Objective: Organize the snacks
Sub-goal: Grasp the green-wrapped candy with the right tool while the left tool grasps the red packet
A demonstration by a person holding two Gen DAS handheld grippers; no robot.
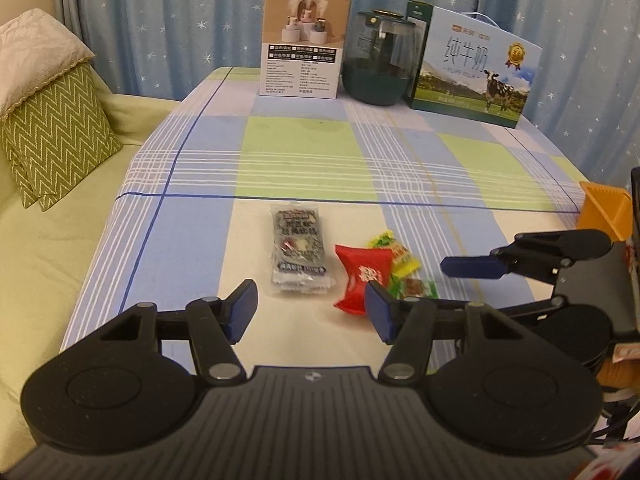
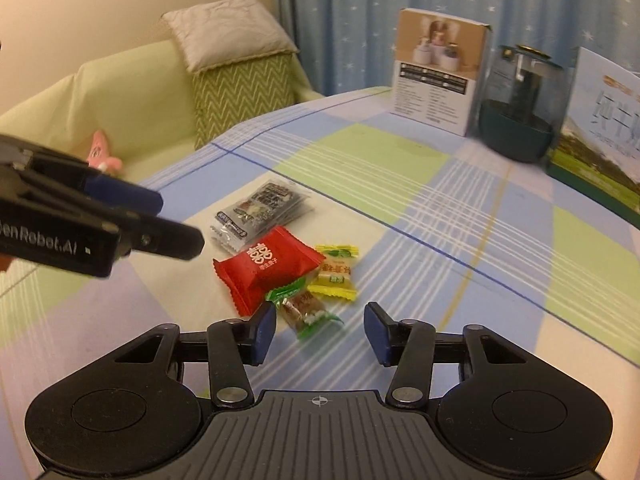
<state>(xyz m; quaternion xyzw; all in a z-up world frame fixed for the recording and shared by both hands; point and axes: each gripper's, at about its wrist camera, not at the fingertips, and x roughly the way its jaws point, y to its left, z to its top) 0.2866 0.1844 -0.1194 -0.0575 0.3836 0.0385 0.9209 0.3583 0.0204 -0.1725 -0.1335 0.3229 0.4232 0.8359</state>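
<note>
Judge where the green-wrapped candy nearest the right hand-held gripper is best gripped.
Grip the green-wrapped candy across its narrow middle, coming down from above with the right hand-held gripper, probably. It lies flat on the tablecloth, twisted ends pointing away, its far end tucked against the red packet.

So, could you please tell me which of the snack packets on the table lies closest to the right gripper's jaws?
The small green-ended clear candy, lying just ahead of the open jaws. The red packet, yellow candy and grey packets lie farther off.
</note>
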